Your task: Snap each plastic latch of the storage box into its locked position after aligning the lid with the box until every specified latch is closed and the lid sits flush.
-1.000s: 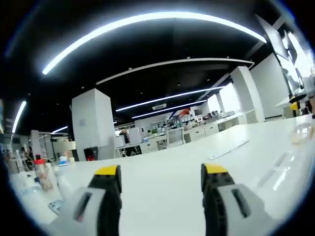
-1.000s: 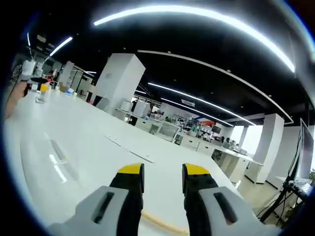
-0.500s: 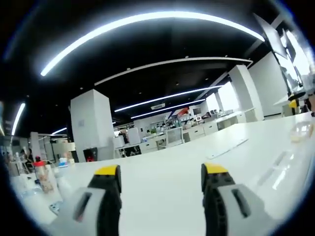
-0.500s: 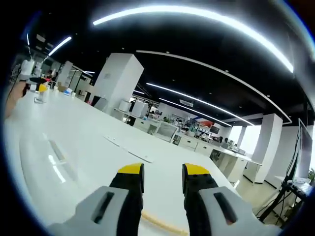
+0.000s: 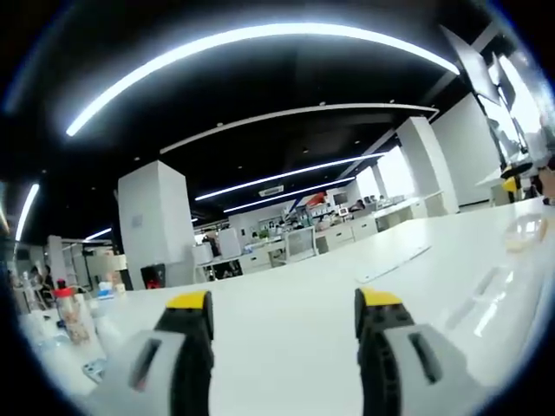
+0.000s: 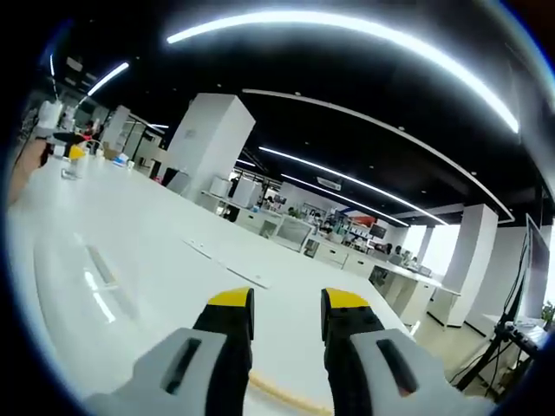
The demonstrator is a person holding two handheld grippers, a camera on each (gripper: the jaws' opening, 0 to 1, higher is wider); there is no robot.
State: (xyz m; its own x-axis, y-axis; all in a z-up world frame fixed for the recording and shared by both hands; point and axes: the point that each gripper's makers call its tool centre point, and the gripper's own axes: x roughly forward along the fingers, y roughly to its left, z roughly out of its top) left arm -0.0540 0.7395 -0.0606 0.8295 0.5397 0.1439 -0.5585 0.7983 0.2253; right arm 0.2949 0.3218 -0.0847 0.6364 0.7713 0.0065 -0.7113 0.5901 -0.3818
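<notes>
In the left gripper view my left gripper (image 5: 284,303) hovers low over a white table (image 5: 286,347). Its yellow-tipped jaws stand wide apart with nothing between them. In the right gripper view my right gripper (image 6: 288,302) is open by a narrower gap, also holding nothing, over the same white table (image 6: 156,269). A clear plastic piece (image 5: 525,230) lies on the table at the far right of the left gripper view; it is too blurred to name. At the far left of the right gripper view a hand (image 6: 26,165) holds a yellow-tipped tool (image 6: 75,152).
A red-capped bottle (image 5: 66,314) and small items stand at the table's left end. A flat strip (image 5: 392,263) lies further out. The table's tan edge (image 6: 282,394) runs just under my right gripper. White pillars (image 6: 208,143) and desks fill the office behind.
The left gripper view has tipped slightly, so the pillar and far desks sit a little lower and further left. Both grippers keep the same jaw gaps. The right gripper view is nearly unchanged.
</notes>
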